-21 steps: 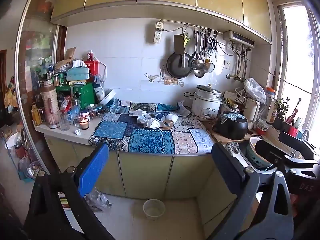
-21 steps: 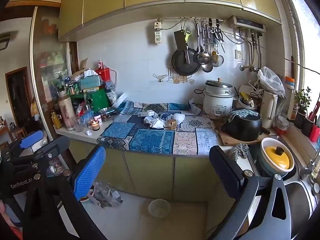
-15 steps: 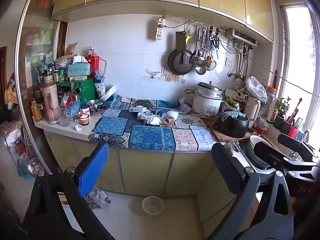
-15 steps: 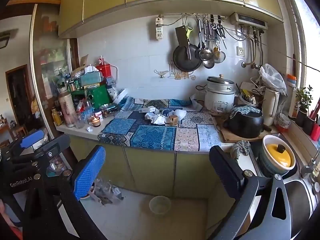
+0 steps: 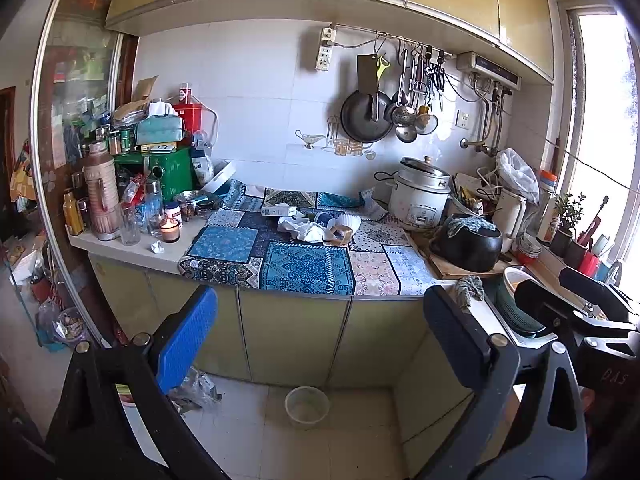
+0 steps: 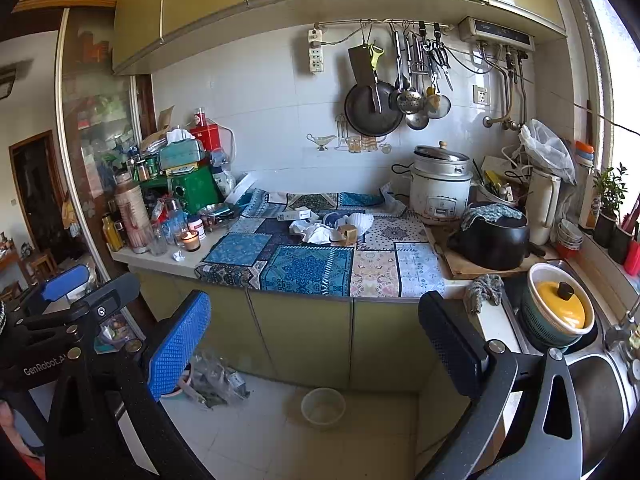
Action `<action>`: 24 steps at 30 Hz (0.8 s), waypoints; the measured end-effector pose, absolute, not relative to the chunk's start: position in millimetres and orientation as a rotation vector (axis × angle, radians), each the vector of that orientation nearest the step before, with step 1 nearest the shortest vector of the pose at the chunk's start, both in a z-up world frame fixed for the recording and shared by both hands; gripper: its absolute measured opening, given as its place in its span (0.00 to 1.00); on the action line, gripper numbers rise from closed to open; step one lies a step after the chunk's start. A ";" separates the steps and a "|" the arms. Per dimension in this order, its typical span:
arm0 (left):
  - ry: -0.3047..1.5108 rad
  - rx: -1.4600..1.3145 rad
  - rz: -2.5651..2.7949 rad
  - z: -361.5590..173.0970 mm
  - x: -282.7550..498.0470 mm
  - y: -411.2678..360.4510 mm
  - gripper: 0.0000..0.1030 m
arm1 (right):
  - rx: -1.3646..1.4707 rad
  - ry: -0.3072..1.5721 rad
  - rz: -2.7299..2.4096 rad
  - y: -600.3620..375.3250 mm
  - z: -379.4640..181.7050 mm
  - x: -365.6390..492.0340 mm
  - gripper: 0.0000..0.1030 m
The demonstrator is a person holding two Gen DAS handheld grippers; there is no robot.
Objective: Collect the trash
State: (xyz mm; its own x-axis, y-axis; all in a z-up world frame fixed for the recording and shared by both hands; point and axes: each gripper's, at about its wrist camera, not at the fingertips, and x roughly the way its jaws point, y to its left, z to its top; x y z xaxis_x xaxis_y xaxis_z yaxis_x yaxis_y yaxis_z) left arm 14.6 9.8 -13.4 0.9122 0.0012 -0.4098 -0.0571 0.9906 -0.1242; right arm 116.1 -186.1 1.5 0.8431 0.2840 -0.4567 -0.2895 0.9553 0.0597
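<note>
A pile of crumpled white paper (image 5: 306,230) (image 6: 320,232) lies mid-counter on the blue patterned cloth (image 5: 306,266), with a small cardboard piece (image 5: 340,235) beside it. Behind the pile lies a small white box (image 5: 280,211). A little paper ball (image 5: 158,247) (image 6: 179,256) sits near the lit candle (image 5: 170,231). My left gripper (image 5: 320,320) and right gripper (image 6: 314,320) both hang open and empty, well short of the counter and over the floor. Each gripper also shows at the edge of the other's view.
On the floor below the cabinets stand a white bowl (image 5: 307,404) and crumpled plastic bags (image 5: 196,386). Bottles and jars (image 5: 100,200) crowd the counter's left end. At the right are a rice cooker (image 5: 422,196), a black pot (image 5: 468,242) and a sink holding a yellow-lidded pot (image 6: 560,312).
Both views have shifted slightly, so the counter sits a little higher in the frame. The jaws stay wide open and nothing on the counter has moved.
</note>
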 end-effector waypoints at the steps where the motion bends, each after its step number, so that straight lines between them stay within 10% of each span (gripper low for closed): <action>1: 0.422 -0.135 0.029 -13.9 15.6 9.6 1.00 | -0.011 0.479 0.302 -187.2 1.3 116.7 1.00; 24: 0.424 -0.140 0.022 -11.2 21.2 6.9 1.00 | -0.012 0.465 0.304 -187.8 4.1 122.9 1.00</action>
State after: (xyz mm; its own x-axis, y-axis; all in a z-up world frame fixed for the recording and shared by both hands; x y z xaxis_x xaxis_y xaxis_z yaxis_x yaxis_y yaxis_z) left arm 21.2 6.9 -11.2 0.9115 -0.0079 -0.4111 -0.0504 0.9901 -0.1309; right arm 122.9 -187.8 4.1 0.8496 0.2859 -0.4433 -0.2912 0.9549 0.0577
